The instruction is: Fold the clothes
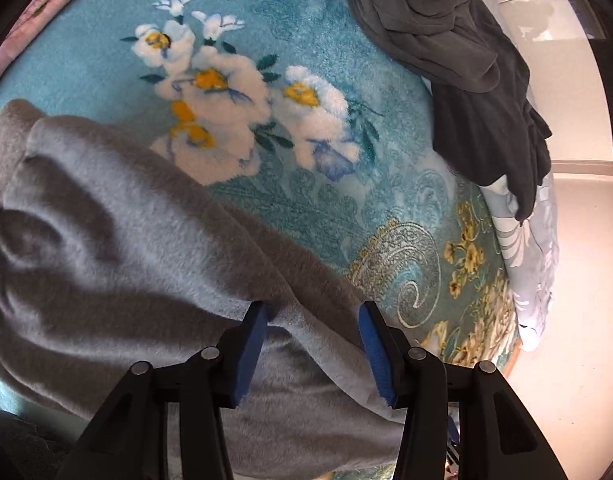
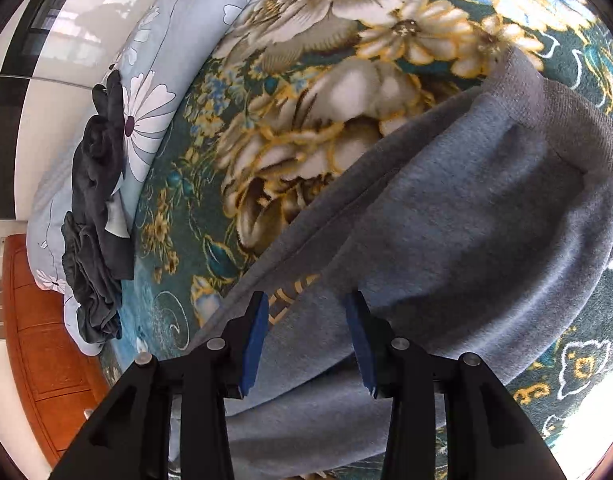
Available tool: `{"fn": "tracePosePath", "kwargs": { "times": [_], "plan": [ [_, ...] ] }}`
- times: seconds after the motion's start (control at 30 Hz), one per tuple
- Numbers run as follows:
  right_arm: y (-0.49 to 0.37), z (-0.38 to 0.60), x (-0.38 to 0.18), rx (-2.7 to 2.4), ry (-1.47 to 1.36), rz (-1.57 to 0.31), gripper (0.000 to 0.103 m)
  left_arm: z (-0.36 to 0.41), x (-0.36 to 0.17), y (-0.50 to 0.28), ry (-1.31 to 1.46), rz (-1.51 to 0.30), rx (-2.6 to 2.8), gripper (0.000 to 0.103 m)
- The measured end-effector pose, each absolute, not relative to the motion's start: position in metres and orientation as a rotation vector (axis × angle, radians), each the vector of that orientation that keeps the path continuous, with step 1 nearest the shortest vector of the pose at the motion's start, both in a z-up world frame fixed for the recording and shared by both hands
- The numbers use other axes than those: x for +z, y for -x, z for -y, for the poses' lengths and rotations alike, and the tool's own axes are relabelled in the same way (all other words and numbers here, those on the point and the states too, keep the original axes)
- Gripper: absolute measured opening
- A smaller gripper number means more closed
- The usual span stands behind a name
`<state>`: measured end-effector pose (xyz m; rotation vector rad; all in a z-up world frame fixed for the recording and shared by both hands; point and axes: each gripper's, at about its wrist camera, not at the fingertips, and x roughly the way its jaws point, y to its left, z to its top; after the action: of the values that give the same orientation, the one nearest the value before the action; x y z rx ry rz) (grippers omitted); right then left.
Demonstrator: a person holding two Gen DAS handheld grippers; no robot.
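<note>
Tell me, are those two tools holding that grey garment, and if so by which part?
Neither holds it. The left tool and right tool both stand open above the grey garment, pads apart and pinching no cloth.

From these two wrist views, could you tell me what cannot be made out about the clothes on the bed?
- Grey fleece garment: its near end is hidden by the left gripper and cut off by the left wrist view's edge; what kind of garment it is stays unclear.
- Yellow print on it: mostly covered by a fold, unreadable in the right wrist view.
- Dark garment: crumpled, cut off at the top edge.
</note>
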<state>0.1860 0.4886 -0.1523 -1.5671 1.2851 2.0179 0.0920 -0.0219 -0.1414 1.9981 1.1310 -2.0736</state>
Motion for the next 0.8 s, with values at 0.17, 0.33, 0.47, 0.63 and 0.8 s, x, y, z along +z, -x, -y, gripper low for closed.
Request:
{"fn": "tracePosePath", "kwargs": {
  "times": [0.17, 0.33, 0.47, 0.63, 0.8],
  "plan": [
    [-0.172, -0.484, -0.150, 1.943, 1.631, -1.090, 0.042, 0.019, -0.160, -0.084, -2.048, -1.029, -2.027, 0.050],
    [-0.175, -0.496, -0.169, 1.820, 1.646, -1.145, 0.040, 0.026, -0.166, -0.088, -2.042, -1.062, -2.029, 0.048],
    [-0.181, -0.504, -0.176, 1.744, 1.611, -1.219, 0.029, 0.038, -0.171, -0.095, -2.010, -1.146, -2.001, 0.036],
    [-0.185, -0.511, -0.178, 1.702, 1.603, -1.236, 0.015, 0.048, -0.174, -0.105, -1.991, -1.199, -2.008, 0.024],
    [-0.195, -0.514, -0.170, 1.777, 1.578, -1.273, 0.002, 0.053, -0.174, -0.113, -1.974, -1.237, -2.023, 0.011]
  ]
}}
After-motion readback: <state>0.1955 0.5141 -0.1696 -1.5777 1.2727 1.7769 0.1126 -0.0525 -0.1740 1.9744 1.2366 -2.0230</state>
